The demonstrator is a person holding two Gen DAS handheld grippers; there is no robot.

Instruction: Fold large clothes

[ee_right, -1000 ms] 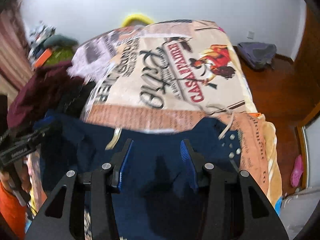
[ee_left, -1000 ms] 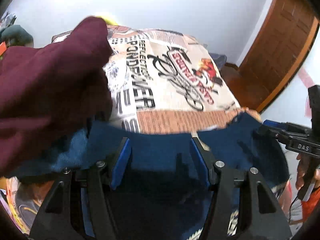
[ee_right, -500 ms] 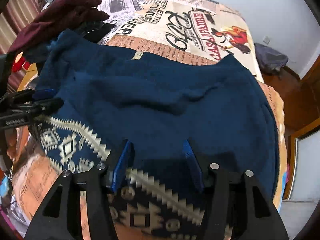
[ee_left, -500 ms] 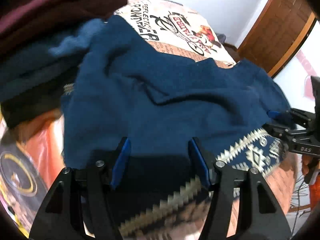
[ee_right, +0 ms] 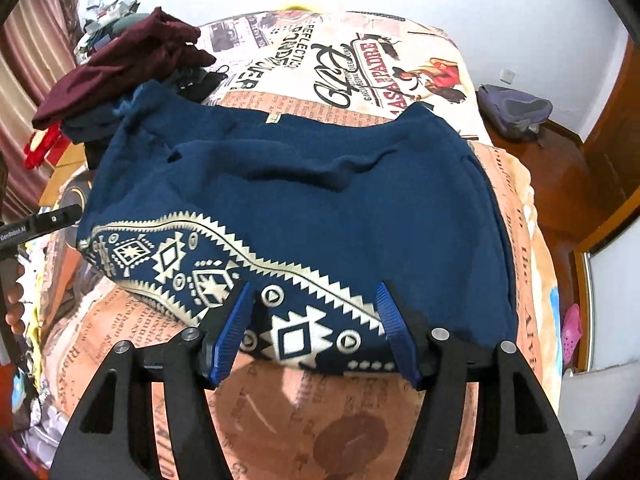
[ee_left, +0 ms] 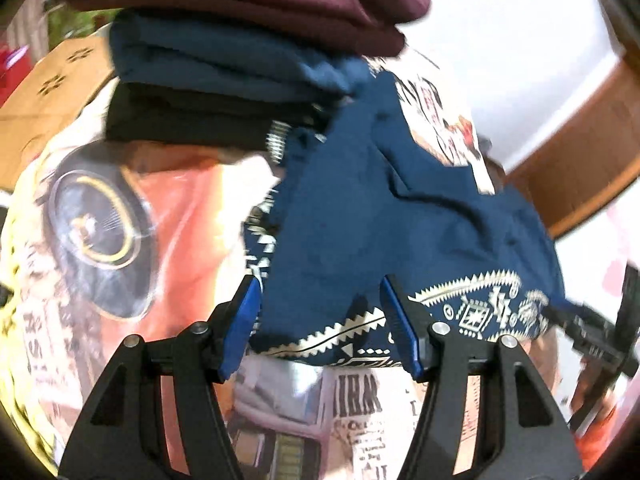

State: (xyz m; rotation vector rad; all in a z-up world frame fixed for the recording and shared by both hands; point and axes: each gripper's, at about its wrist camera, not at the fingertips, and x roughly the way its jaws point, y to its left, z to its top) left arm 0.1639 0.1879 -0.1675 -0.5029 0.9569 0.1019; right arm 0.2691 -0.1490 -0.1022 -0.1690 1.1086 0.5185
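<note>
A dark blue garment (ee_right: 312,184) with a white patterned band (ee_right: 168,256) lies spread on the printed bedspread (ee_right: 360,64). My right gripper (ee_right: 314,300) hovers at its near hem, jaws opening. The patterned edge lies between the fingers, and the pads do not press on it. My left gripper (ee_left: 318,292) stands open over the garment's (ee_left: 360,220) near left corner, with the cloth lying loose under the blue pads (ee_left: 240,320). Each gripper shows in the other's view: the right gripper (ee_left: 592,332) at the far right, the left gripper (ee_right: 48,220) at the left edge.
A stack of folded clothes (ee_left: 240,12), maroon on blue on black, stands just left of the garment, also visible as a maroon pile (ee_right: 120,64). A grey bag (ee_right: 516,108) and a pink slipper (ee_right: 572,328) lie on the wooden floor right of the bed.
Both grippers drew back toward the bed's near edge, and the blue garment now lies flat with its patterned band showing. The right jaws have widened. The left view swung toward the stack.
</note>
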